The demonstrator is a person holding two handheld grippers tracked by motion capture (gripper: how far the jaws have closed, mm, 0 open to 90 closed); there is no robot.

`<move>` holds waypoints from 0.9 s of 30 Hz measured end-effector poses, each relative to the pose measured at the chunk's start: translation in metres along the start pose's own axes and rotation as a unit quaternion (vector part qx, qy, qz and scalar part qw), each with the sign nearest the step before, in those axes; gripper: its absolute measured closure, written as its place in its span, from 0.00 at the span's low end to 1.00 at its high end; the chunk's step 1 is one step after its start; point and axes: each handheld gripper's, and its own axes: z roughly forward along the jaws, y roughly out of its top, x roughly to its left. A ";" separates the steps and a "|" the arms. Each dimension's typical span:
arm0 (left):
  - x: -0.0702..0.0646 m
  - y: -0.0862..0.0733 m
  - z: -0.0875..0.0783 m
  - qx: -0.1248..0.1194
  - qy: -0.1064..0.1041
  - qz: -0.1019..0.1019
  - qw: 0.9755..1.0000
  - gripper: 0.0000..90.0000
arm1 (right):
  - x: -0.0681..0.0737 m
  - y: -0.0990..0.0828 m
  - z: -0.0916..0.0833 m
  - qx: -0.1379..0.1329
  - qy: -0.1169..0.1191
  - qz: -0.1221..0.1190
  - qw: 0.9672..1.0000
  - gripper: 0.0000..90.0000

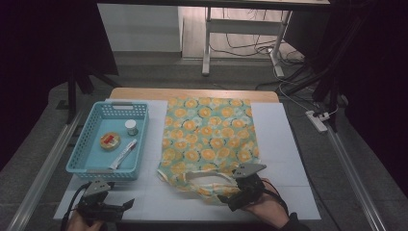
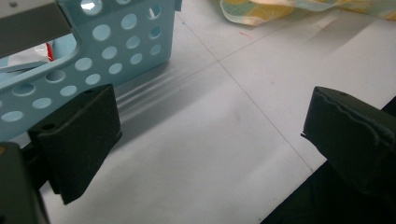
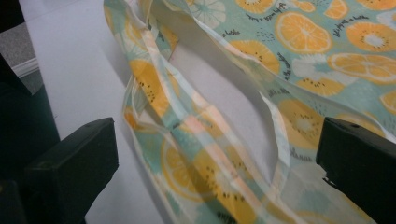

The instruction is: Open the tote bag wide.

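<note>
A fabric bag printed with orange slices [image 1: 207,134] lies flat on the white table cover [image 1: 274,130], its handles [image 1: 202,179] toward the near edge. My right gripper [image 1: 226,198] hovers open at the handle end. In the right gripper view its jaws stand wide apart on either side of the bag's handle strap [image 3: 205,140]. My left gripper [image 1: 126,206] rests open at the near left, just in front of the blue basket [image 1: 84,166]. The left gripper view has its jaws wide apart over bare table [image 2: 205,140], with the basket wall [image 2: 116,42] beside the left jaw.
The blue basket holds a small white-capped jar [image 1: 131,127], a round tin [image 1: 110,141] and a white tube [image 1: 124,153]. A power strip [image 1: 317,120] lies on the floor at the right. Desk legs [image 1: 207,48] stand beyond the table.
</note>
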 end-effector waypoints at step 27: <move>0.000 0.000 -0.001 -0.003 -0.005 0.002 1.000 0.04 | 0.005 0.016 0.065 0.078 0.020 -0.057 0.995 0.21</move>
